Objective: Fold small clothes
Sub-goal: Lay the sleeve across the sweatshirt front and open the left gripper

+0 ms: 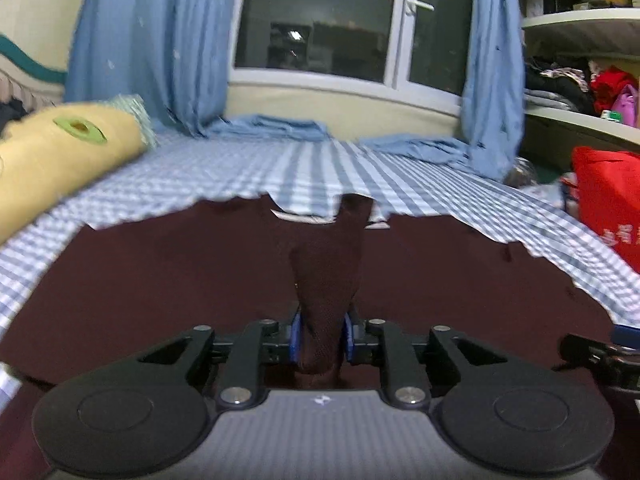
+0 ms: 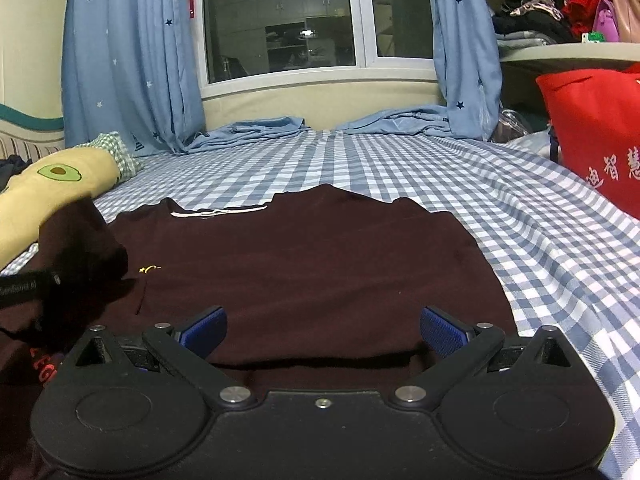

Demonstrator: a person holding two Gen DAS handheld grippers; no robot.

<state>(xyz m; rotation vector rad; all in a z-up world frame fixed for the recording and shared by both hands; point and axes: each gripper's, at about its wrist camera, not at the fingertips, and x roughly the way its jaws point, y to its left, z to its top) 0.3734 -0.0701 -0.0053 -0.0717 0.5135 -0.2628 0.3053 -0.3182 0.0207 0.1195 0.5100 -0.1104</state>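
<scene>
A dark maroon shirt lies spread on the blue checked bed sheet, with its collar and white label on the far side. My left gripper is shut on a bunched fold of the shirt, which rises between the blue pads. In the right wrist view that lifted bunch hangs at the left over the shirt. My right gripper stands open low over the shirt's near part, with only flat cloth beneath the gap. Part of the right gripper shows at the left view's right edge.
A yellow avocado-print pillow lies at the left of the bed. A red bag stands at the right edge, below shelves with clothes. Blue curtains and their hems on the bed frame the window at the far end.
</scene>
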